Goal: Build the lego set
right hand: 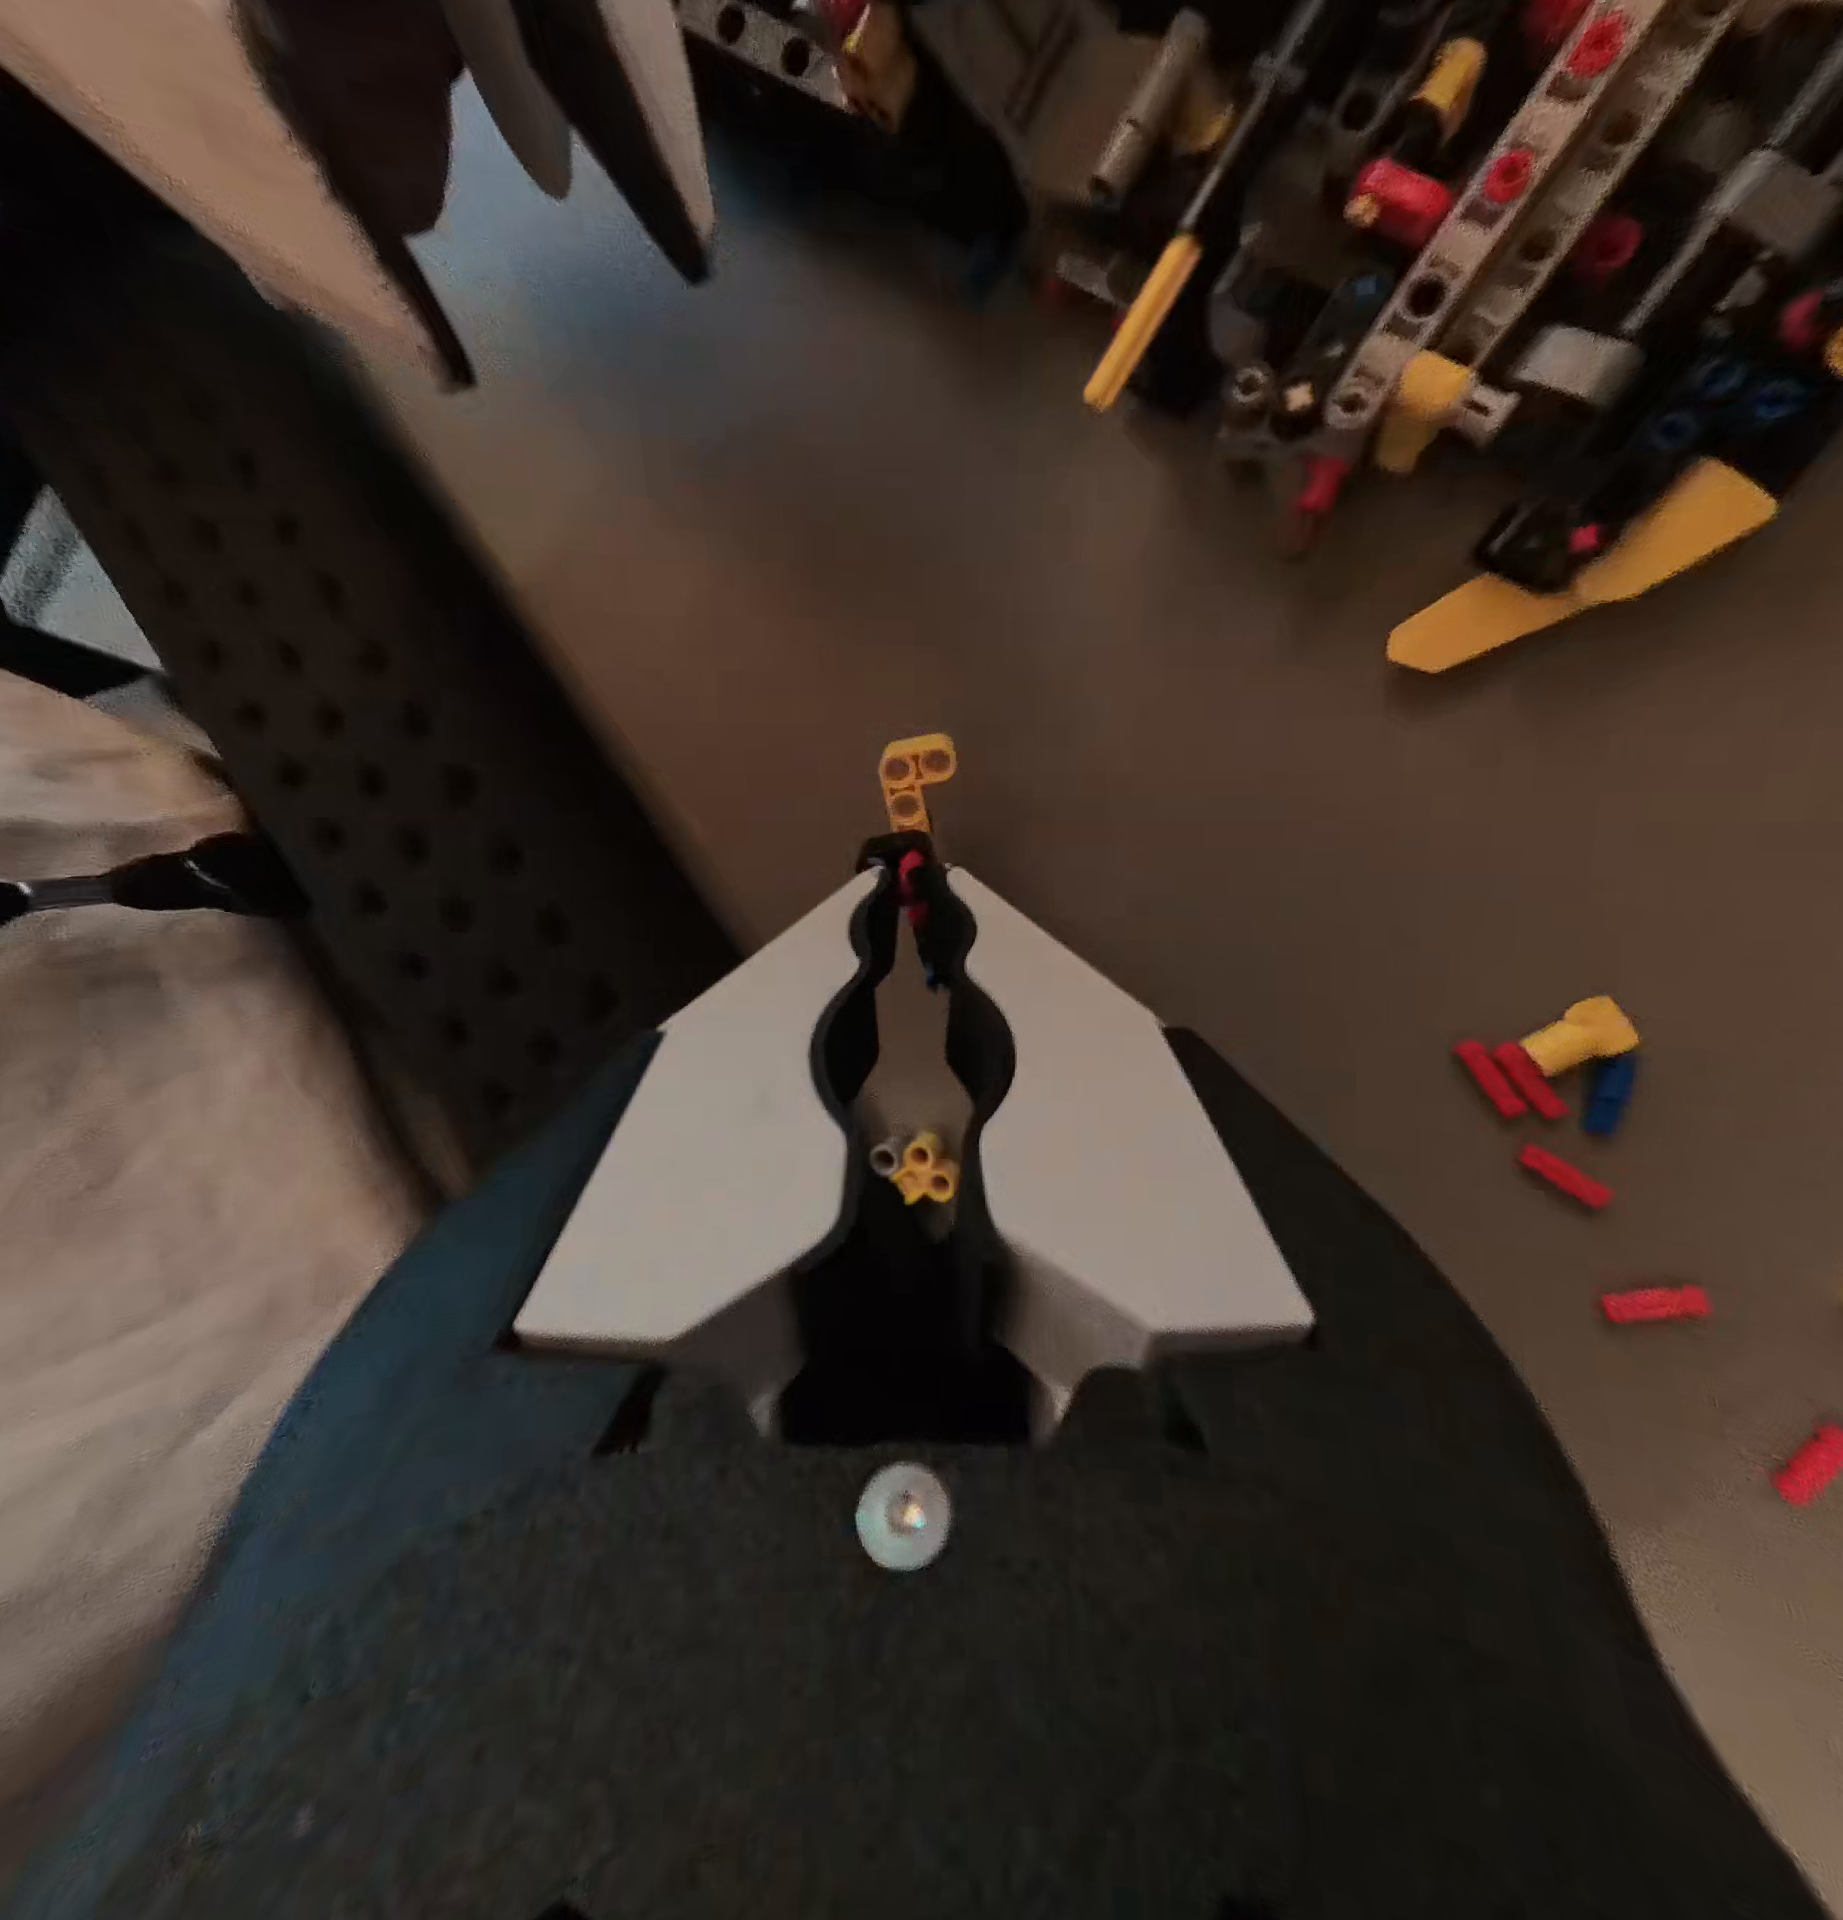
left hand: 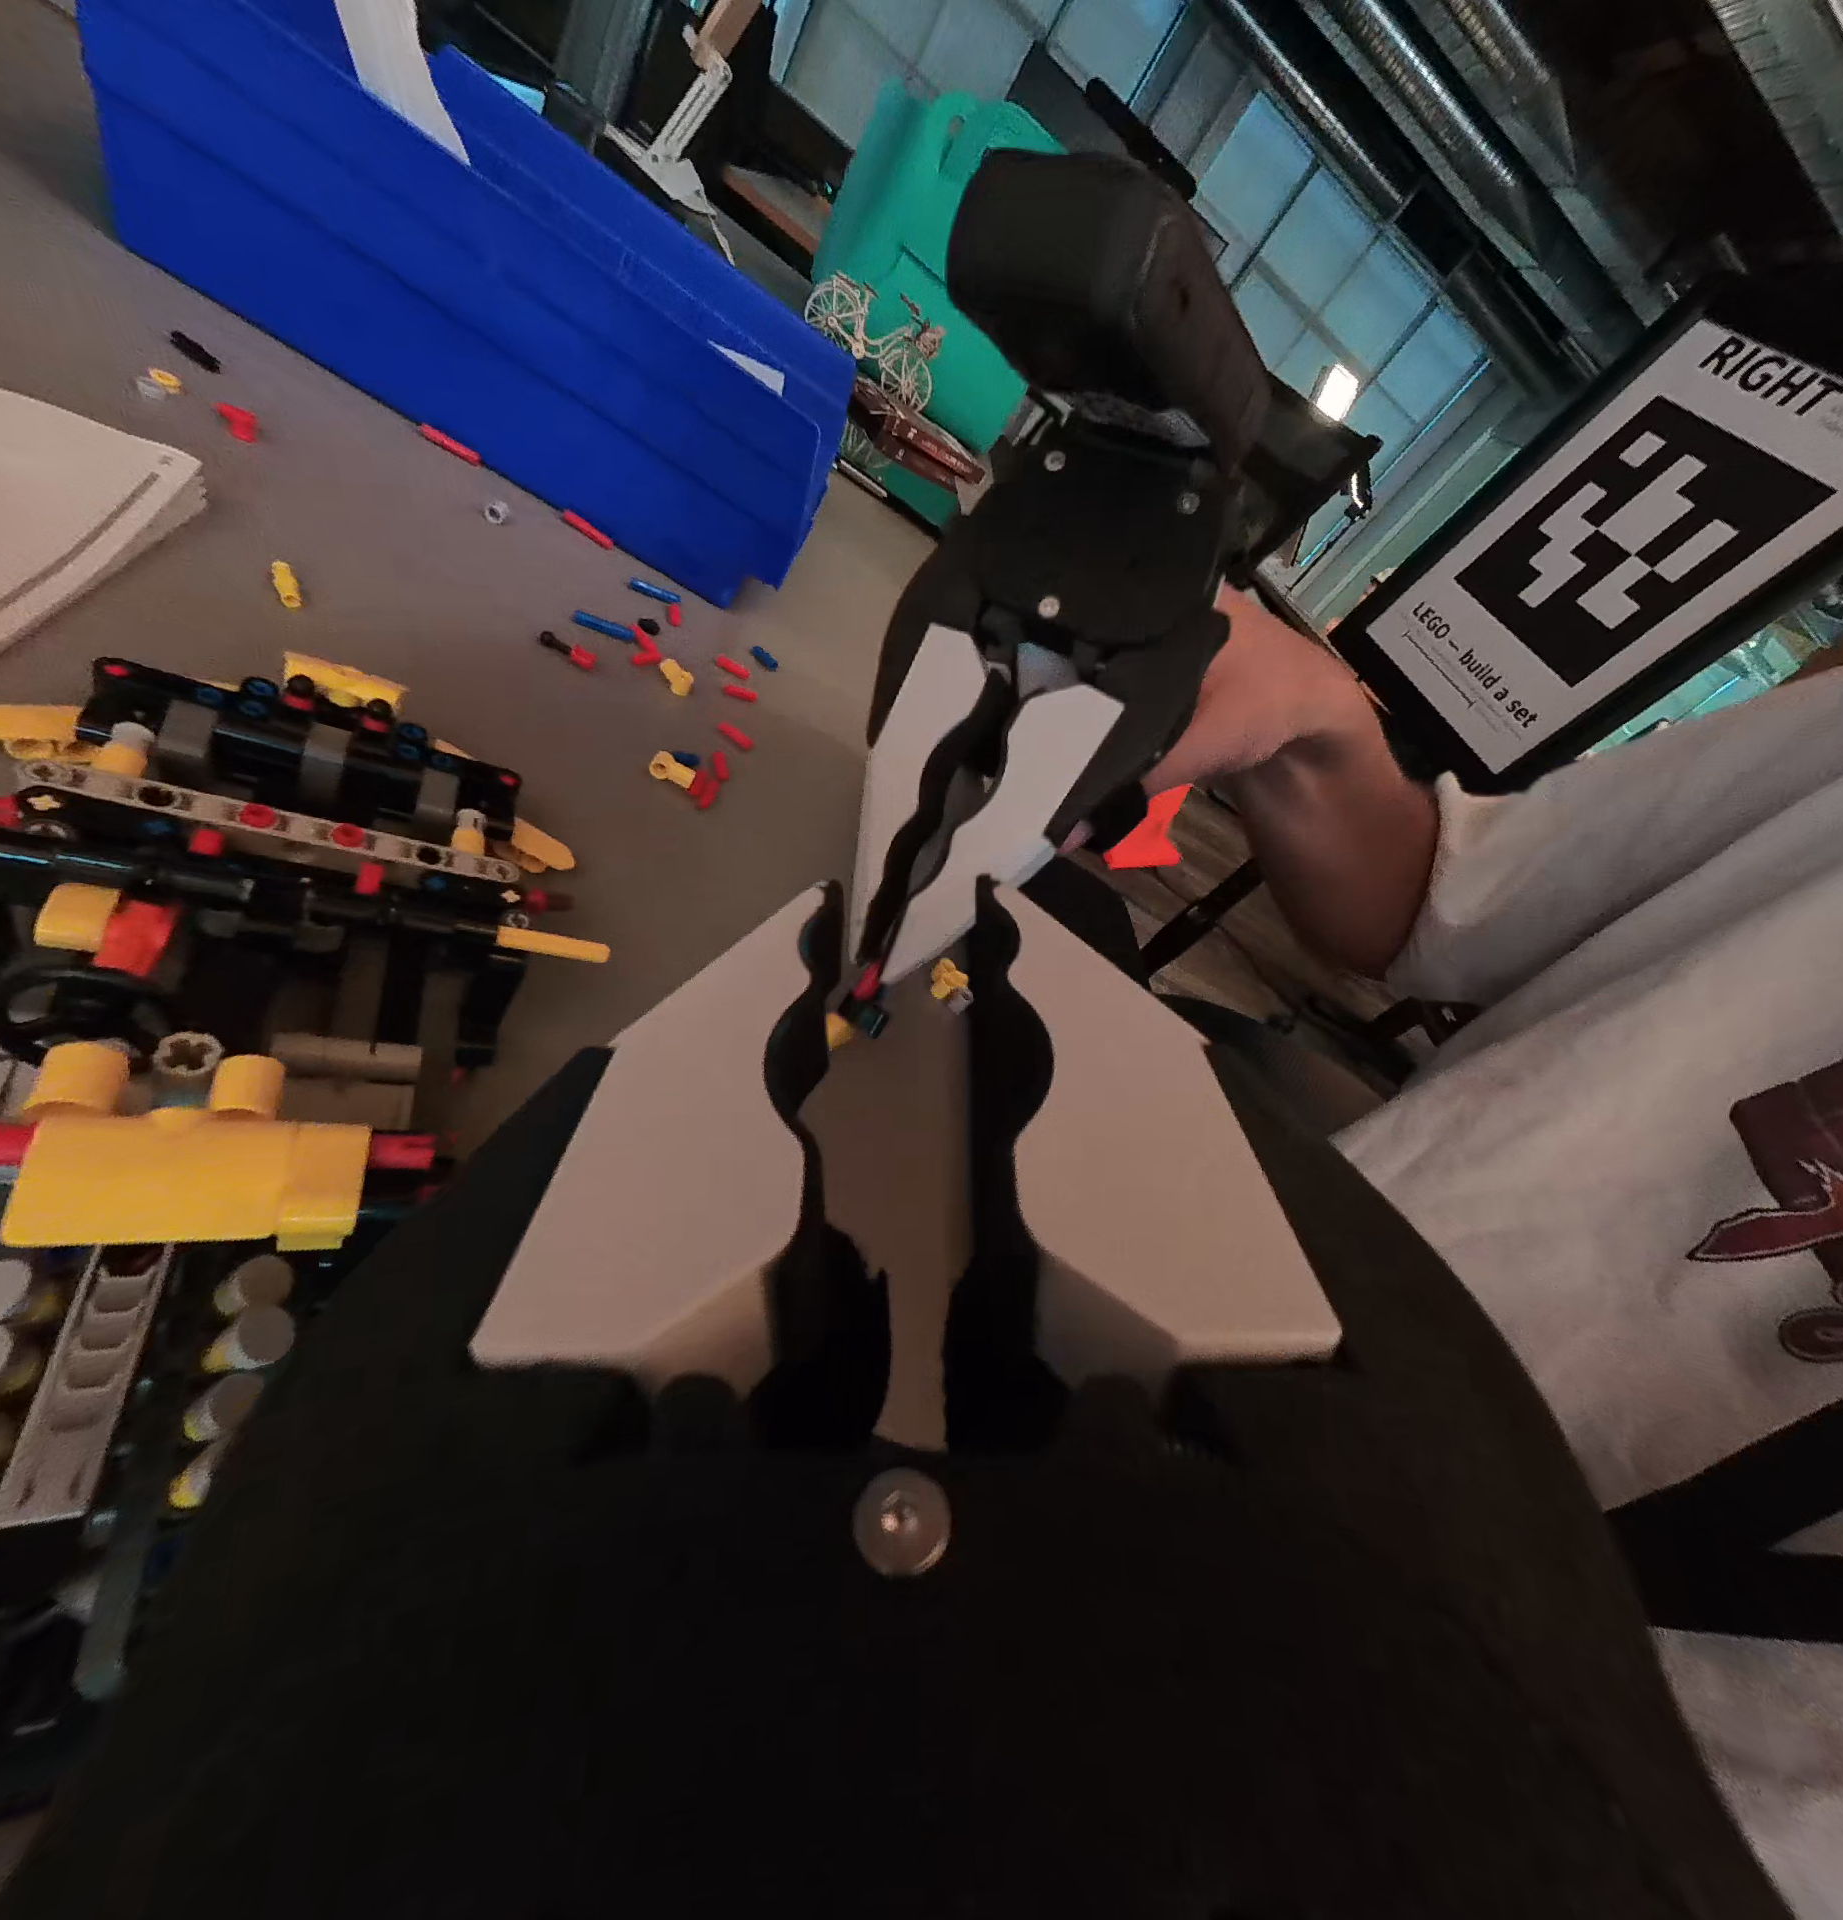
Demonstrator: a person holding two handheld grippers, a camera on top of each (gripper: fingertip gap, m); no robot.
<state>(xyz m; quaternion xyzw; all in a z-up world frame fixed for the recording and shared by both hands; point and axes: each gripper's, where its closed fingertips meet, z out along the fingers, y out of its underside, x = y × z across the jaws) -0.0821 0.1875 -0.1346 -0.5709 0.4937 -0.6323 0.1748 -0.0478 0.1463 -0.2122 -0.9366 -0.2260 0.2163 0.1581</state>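
Sub-assembly step: right claw [right hand: 904,883] clamped on small black-red piece [right hand: 909,888] with yellow angle bit [right hand: 915,779] at its tip. Left claw [left hand: 901,904] apart, just beside. Big model [left hand: 262,831] on bench [left hand: 688,499], off left. Next: steady alignment.

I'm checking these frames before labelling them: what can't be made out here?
- Left wrist view: the big model is cut off by the left edge.
- Left wrist view: the piece in the right tongs is too small to identify.
- Right wrist view: the left tongs are blurred and cut off at the top.
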